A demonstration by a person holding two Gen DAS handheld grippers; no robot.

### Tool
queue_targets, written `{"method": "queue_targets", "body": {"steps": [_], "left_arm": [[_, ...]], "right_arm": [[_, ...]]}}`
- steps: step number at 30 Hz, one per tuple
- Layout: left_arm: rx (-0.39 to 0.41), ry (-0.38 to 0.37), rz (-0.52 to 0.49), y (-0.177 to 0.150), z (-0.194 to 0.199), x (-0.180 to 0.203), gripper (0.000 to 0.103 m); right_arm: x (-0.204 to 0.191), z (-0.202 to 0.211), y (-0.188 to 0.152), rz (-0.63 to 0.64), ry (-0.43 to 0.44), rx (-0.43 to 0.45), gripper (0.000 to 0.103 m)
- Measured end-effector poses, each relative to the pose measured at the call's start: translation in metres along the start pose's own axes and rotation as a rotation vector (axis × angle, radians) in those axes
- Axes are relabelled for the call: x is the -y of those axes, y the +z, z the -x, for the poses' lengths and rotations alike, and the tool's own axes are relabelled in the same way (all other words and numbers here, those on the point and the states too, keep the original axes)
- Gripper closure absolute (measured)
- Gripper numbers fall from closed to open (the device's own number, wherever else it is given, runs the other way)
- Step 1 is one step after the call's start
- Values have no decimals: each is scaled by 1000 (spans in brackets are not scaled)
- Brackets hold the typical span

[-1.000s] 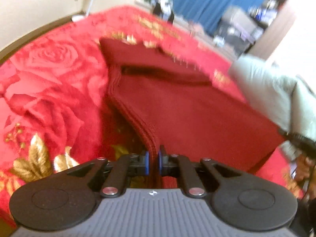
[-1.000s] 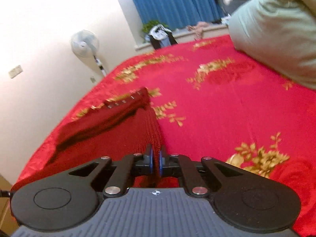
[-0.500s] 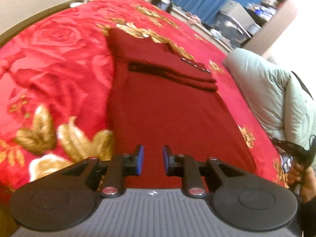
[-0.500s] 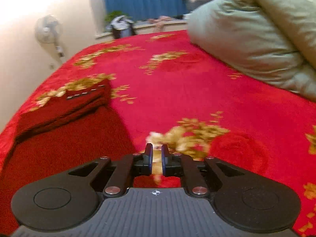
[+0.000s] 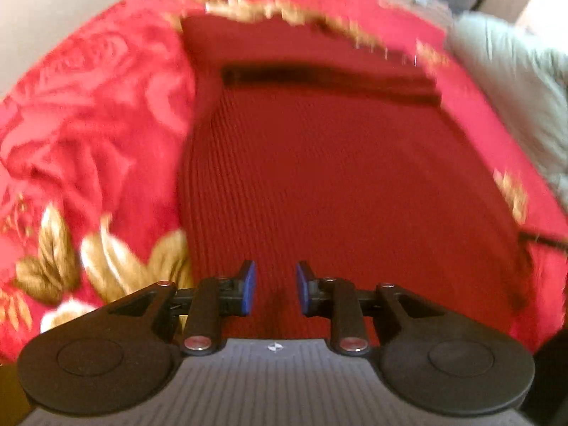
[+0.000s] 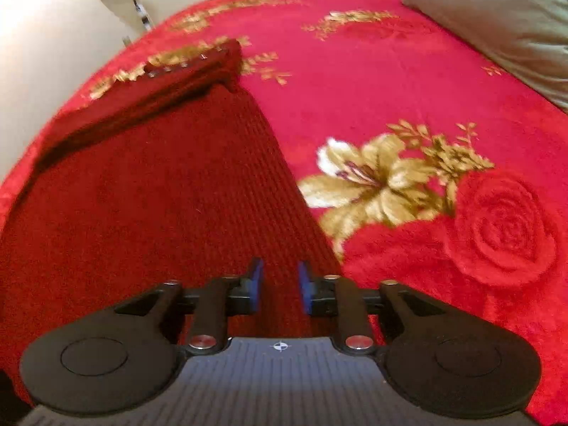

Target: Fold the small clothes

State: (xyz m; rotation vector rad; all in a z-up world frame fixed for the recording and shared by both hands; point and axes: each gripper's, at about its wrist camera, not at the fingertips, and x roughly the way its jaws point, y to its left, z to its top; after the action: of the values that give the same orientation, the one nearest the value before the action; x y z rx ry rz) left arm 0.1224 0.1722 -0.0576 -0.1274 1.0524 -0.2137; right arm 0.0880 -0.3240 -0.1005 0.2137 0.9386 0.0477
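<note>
Warm, fairly bright indoor light saturates the red blanket (image 6: 408, 81) in both views. The left wrist view is smeared by motion blur, worst along its upper edge, where the gold pattern streaks. The right wrist view is sharper. Fisheye distortion bows the edges, and the pale wall (image 6: 42, 46) looks washed out.

My left gripper (image 5: 272, 287) points steeply downward and its jaws have just been opening; nothing is pressed between the blue pads. My right gripper (image 6: 280, 287) is tilted down likewise, jaws also just opened, gripping nothing.
</note>
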Motion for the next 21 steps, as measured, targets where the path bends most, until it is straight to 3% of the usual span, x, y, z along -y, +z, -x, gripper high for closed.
{"method": "queue_targets", "body": {"steps": [2, 4, 11, 15, 16, 19, 21], "left_arm": [[32, 10, 29, 6, 1, 0, 70], [63, 28, 38, 11, 2, 6, 70], [266, 75, -2, 21, 22, 46, 70], [331, 79, -57, 28, 26, 72, 74], [355, 94, -91, 30, 27, 82, 80], [399, 106, -185, 38, 27, 104, 92], [413, 109, -234, 45, 23, 115, 93]], "right_arm": [[-3, -10, -3, 25, -27, -50, 67], [-8, -9, -8, 38, -44, -39, 67], [-16, 14, -3, 40, 0, 107, 67], [-16, 20, 2, 34, 33, 170, 67], [-17, 22, 3, 36, 41, 187, 69], [-16, 21, 7, 33, 53, 208, 97], [-14, 18, 10, 16, 48, 207, 98]]}}
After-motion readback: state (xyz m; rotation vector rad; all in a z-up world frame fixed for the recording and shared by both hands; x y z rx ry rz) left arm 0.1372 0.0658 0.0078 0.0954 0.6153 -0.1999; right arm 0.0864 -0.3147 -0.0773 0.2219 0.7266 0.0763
